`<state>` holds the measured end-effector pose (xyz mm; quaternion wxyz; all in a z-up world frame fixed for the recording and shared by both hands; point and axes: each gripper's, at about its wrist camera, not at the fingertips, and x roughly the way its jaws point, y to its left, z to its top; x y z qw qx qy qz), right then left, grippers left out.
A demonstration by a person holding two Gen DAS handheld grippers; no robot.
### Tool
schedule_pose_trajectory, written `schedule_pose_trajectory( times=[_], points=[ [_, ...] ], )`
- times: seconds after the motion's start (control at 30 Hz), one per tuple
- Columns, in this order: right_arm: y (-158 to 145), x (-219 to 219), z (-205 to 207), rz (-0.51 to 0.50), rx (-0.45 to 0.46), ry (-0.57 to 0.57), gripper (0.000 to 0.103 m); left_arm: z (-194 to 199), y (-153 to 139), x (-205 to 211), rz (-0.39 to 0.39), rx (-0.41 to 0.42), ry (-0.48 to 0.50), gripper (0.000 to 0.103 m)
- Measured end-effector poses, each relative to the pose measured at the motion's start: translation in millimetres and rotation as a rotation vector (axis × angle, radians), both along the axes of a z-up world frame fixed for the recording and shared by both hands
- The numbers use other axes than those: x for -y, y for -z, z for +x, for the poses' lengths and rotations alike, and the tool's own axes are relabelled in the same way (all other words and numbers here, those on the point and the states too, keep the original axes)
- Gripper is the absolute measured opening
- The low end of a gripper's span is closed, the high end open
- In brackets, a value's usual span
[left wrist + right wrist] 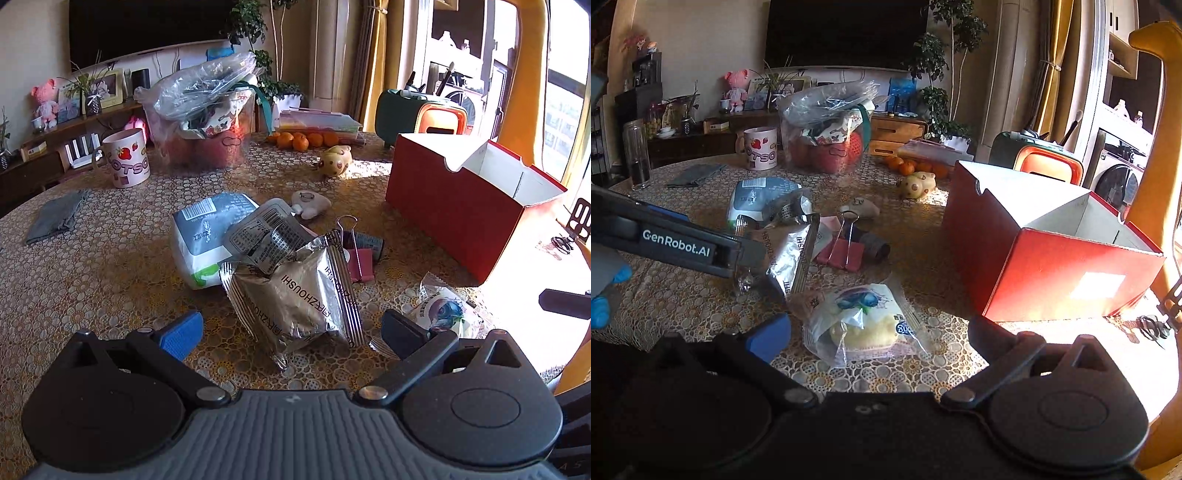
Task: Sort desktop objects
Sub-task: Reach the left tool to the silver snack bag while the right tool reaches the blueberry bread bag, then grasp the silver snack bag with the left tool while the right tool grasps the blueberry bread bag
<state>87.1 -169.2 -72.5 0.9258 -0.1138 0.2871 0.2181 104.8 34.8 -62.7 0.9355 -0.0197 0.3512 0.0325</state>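
Only the right wrist view shows the left tool [753,266] from outside, reaching in from the left with a blue-gloved hand [605,291] behind it. In the left wrist view that tool [291,328] stands wide around the crinkled silver foil snack packet [295,295], whose long axis runs away from the tool; contact is hard to judge. The right tool [879,339] is also spread wide, the clear-wrapped yellow cake [864,328] lying between its fingers on the tabletop [683,302]. The open red cardboard box [1052,258] sits ahead and right.
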Motion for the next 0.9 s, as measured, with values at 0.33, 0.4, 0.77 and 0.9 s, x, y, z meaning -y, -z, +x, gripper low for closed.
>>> schedule_pose_trajectory(
  times=[0.33, 0.4, 0.77, 0.9],
  points=[
    [19, -15, 25, -0.032, -0.031, -0.052, 0.102, 33, 13, -7, -0.012, -0.057, -0.017, 0.103],
    [22, -18, 29, -0.04, -0.033, -0.064, 0.102, 38, 14, -7, -0.016, -0.061, -0.018, 0.103],
    [38, -29, 51, -0.046, -0.07, -0.103, 0.103, 62, 34, -1, 0.009, -0.131, -0.005, 0.103],
    [41, -32, 58, -0.034, -0.087, -0.124, 0.102, 66, 40, -3, 0.009, -0.14, -0.01, 0.103]
  ],
)
